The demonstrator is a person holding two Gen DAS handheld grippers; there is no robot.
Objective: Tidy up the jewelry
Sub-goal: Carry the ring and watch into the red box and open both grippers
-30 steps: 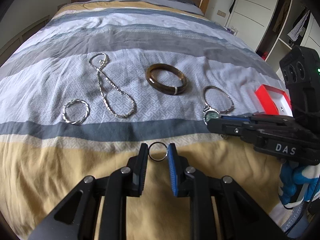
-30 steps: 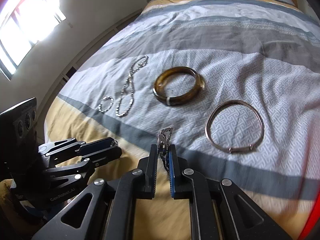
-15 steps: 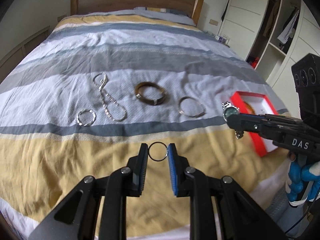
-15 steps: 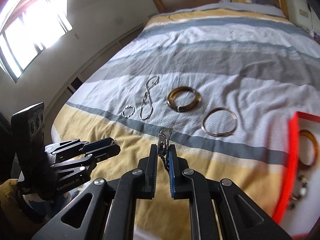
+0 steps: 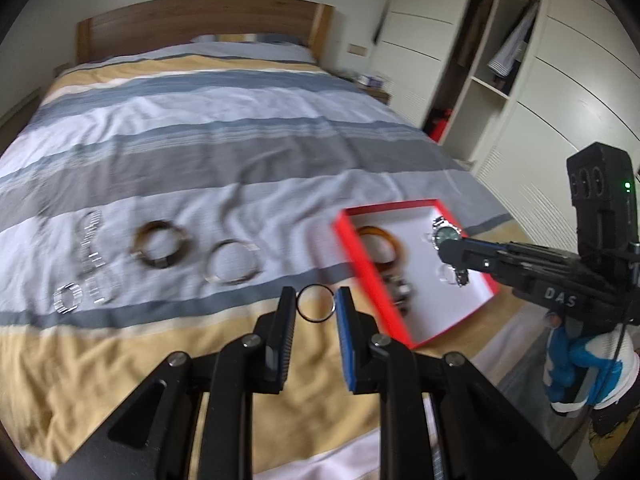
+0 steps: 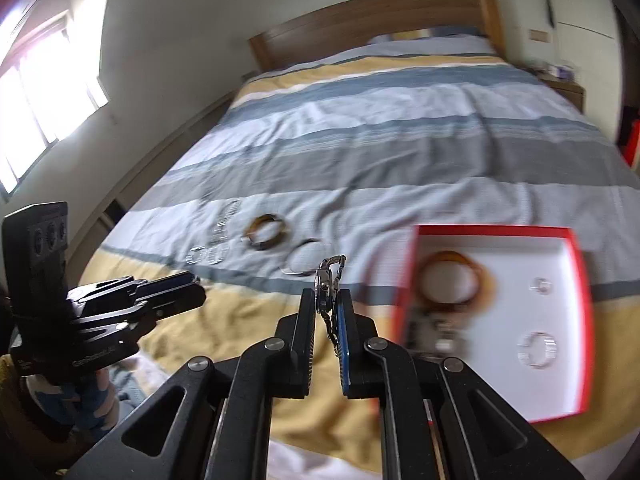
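My left gripper [image 5: 315,310] is shut on a thin silver ring [image 5: 315,309] and holds it above the bed's yellow stripe. My right gripper [image 6: 327,304] is shut on a silver wristwatch [image 6: 328,286], which also shows in the left wrist view [image 5: 447,236] over the red-rimmed white box [image 5: 460,312]. The box [image 6: 576,360] holds an amber bangle [image 6: 452,282] and small rings. On the bed lie a brown bangle [image 5: 160,244], a silver bangle [image 5: 231,267], a chain necklace [image 5: 91,256] and a twisted silver ring [image 5: 68,299].
The striped duvet [image 5: 200,152] covers the bed, with a wooden headboard [image 5: 192,28] at the far end. White wardrobes [image 5: 540,92] stand to the right. A window [image 6: 48,96] is at the left in the right wrist view.
Both grippers have lifted and swung right, keeping the ring and the watch. The red box has come fully into view, and the right gripper now holds the watch over it.
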